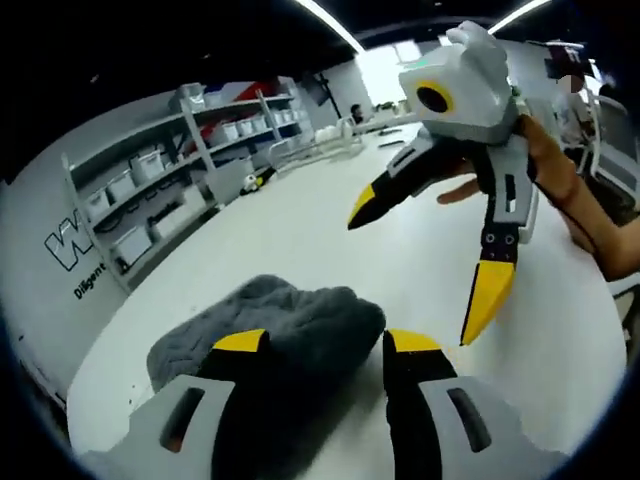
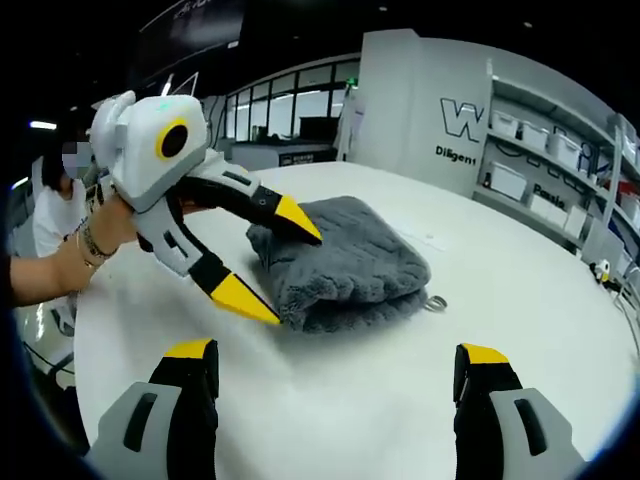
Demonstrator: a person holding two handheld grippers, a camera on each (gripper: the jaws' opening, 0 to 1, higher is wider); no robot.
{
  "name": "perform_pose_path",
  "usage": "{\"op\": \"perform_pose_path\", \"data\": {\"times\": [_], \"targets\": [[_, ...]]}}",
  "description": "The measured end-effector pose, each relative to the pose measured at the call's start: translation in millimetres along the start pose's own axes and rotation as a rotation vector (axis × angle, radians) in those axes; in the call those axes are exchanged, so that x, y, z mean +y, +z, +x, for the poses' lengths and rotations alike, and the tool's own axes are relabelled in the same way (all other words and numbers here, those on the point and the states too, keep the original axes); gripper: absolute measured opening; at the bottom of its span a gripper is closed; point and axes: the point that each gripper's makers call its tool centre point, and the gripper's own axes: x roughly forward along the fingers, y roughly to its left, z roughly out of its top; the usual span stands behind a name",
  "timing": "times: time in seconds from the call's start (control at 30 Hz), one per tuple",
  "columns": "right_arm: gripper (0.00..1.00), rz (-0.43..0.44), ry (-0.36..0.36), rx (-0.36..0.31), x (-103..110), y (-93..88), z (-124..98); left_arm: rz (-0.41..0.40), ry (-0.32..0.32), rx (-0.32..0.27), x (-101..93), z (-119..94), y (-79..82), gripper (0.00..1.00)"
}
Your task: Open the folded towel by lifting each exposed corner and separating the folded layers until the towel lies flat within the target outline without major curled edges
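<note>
Towel (image 2: 345, 265) sits on the white table (image 2: 520, 300), grey, plush, folded into a thick rounded bundle; no target outline can be made out on the table.

Left gripper (image 2: 268, 262) has its jaws spread, straddling the towel's near-left corner, tips at the fabric; whether they touch is not clear; nothing is clamped. In the left gripper view the towel (image 1: 270, 330) lies just beyond that gripper's own tips (image 1: 325, 342). Right gripper (image 1: 425, 260) hangs above the table with jaws wide apart and empty, well clear of the towel.

Handling, judged: light, soft, limp; pile should give good friction; layers likely to drag together, so pinch the top layer alone at a free corner or along the stacked edge (image 2: 350, 312), not the rounded fold.

Orientation: in the right gripper view the long axis runs near-left to far-right; layered edges face the camera; small tag or loop (image 2: 436, 302) at the right end.
</note>
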Motion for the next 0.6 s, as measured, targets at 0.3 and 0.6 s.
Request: {"op": "perform_pose_path", "data": {"times": [0.3, 0.6], "targets": [[1.00, 0.000, 0.000, 0.008, 0.5, -1.9, 0.5, -0.010, 0.004, 0.000, 5.1, 5.3, -7.4, 0.21], [1.00, 0.001, 0.001, 0.017, -3.2, -1.5, 2.2, -0.146, 0.001, -0.076, 12.6, 6.1, -5.5, 0.10]]}}
